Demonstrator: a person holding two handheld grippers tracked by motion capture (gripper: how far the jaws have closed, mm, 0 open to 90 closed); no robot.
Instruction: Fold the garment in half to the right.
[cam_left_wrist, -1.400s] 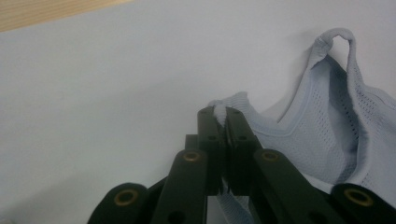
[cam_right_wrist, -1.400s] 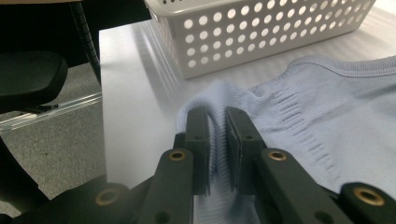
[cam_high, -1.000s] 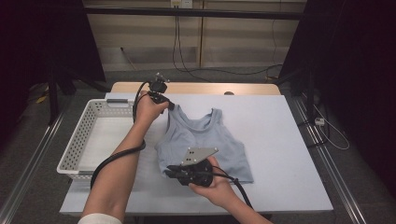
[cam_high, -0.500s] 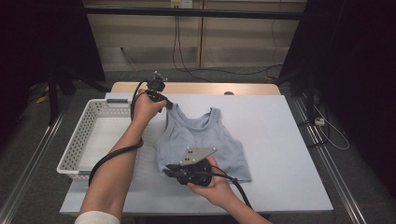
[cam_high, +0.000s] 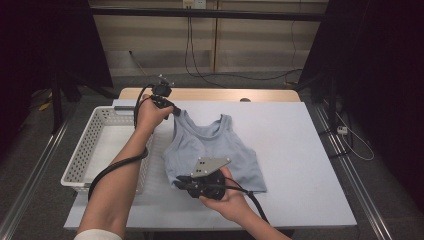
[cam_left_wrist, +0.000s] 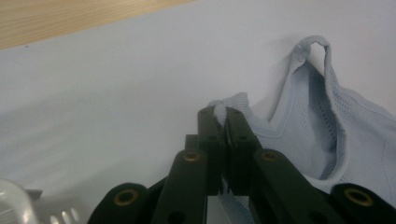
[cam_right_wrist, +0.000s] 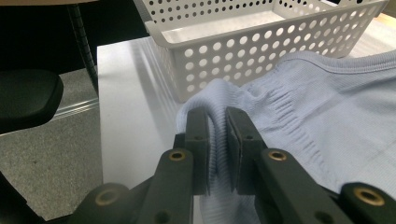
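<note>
While the pale blue tank top (cam_high: 212, 150) lies flat on the table (cam_high: 300, 150) beside the basket (cam_high: 95, 145), left gripper (cam_left_wrist: 219, 114) pinches a shoulder strap and right gripper (cam_right_wrist: 217, 116) clamps the hem corner — light, floppy knit, likely best carried by its edges.

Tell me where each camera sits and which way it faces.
High view: above the person's side, looking forward and down on the table; both forearms show.
Left gripper view: rides the left gripper, facing the tank top strap in its fingers.
Right gripper view: rides the right gripper, facing the hem and white basket.
All share the tank top.
</note>
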